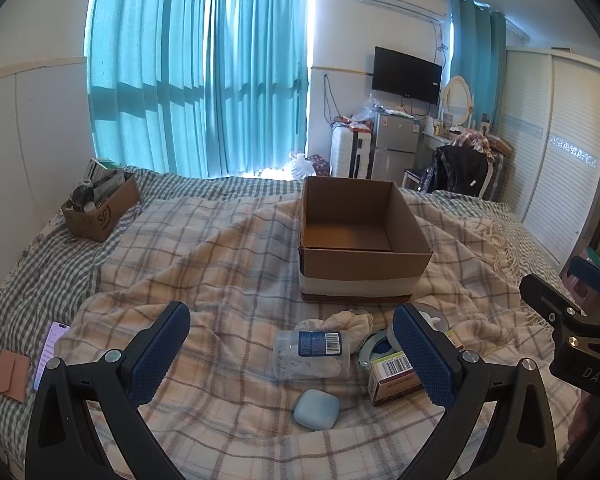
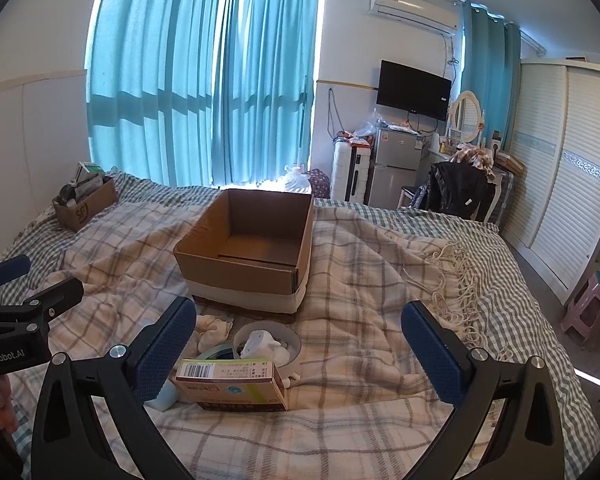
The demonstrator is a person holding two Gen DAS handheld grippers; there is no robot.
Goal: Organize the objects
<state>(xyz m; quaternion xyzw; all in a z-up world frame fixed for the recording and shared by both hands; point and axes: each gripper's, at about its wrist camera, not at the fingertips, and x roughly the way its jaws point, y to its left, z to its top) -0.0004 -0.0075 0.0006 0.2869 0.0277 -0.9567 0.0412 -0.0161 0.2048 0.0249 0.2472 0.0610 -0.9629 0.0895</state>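
So both the left gripper (image 1: 292,356) and right gripper (image 2: 300,344) were spread wide and empty, nothing was in the cardboard box (image 1: 362,240) yet, and the clear bottle (image 1: 310,354) just in front of it looked like the first pick.

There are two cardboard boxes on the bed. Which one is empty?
The bigger box in the middle of the bed, with a white band around its base, is empty. The smaller box in the far left corner is stuffed with odds and ends.
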